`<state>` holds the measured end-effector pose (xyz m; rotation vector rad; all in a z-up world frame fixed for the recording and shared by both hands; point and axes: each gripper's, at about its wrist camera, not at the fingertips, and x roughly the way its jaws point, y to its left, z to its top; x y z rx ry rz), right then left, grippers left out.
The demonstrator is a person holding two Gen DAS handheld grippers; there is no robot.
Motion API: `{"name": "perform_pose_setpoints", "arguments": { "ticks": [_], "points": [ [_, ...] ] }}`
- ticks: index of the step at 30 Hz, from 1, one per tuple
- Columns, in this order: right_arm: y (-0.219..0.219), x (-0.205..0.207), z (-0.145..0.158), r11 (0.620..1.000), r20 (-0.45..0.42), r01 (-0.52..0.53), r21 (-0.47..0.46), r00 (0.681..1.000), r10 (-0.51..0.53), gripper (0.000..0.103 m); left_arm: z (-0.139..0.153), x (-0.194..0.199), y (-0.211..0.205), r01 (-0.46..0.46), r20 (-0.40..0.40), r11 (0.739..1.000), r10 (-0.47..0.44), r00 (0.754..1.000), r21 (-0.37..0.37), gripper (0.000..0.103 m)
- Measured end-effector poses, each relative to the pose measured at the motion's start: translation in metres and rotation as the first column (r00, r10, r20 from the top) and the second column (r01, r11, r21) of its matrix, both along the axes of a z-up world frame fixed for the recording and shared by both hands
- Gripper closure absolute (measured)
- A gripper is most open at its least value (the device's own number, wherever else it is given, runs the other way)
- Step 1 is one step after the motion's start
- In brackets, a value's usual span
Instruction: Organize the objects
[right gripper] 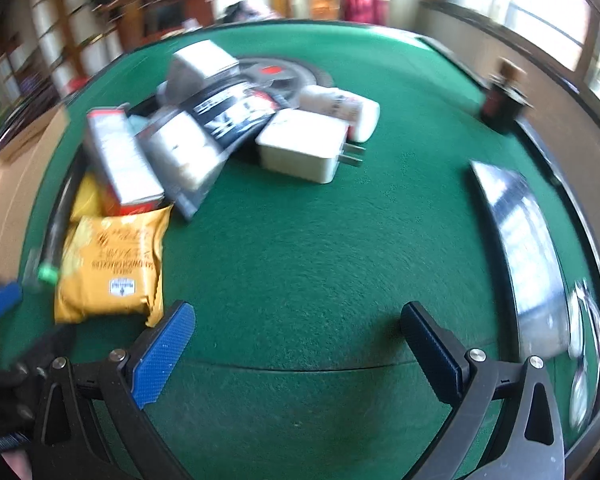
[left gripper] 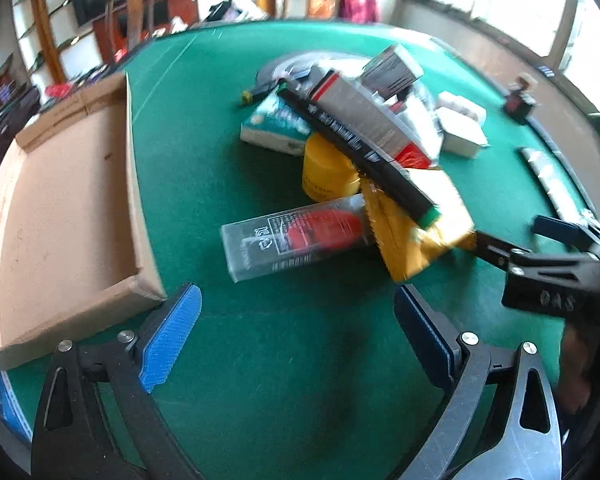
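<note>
Jumbled boxes, a yellow cracker packet (right gripper: 112, 264) and white charger (right gripper: 304, 150) crowd green felt table (right gripper: 320, 248); both left gripper (left gripper: 296, 332) and right gripper (right gripper: 300, 344) gape apart, empty.

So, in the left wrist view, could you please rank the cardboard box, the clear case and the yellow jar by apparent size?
1. Cardboard box, clearly largest, though nearest the camera.
2. Clear case.
3. Yellow jar, partly hidden behind the case and farther off, so its true rank is unsure.
</note>
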<state>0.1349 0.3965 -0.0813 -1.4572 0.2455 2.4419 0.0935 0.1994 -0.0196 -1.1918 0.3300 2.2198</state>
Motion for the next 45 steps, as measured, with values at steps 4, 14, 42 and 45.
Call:
{"name": "perform_pose_setpoints", "arguments": {
  "ticks": [4,14,42,45],
  "points": [
    [-0.005,0.024,0.013,0.994,-0.014,-0.106,0.026,0.994,0.107,0.001,0.013,0.012,-0.020,0.078,-0.031,0.994,-0.076,0.997,0.070,0.005],
    [-0.036,0.065,0.077,0.952,-0.249,-0.202,0.232,0.933,0.259,0.007,0.024,0.012,-0.004,0.249,-0.139,0.968,-0.250,0.958,-0.023,0.023],
    [-0.021,0.026,0.047,0.935,-0.122,-0.283,-0.212,0.957,0.262,0.022,-0.002,0.007,0.009,0.276,-0.114,0.952,-0.291,0.950,-0.131,0.068],
    [-0.025,0.023,0.050,0.933,-0.137,-0.283,-0.223,0.956,0.258,0.022,0.014,0.008,0.008,0.317,-0.158,0.939,-0.337,0.928,-0.136,0.068]
  ]
}}
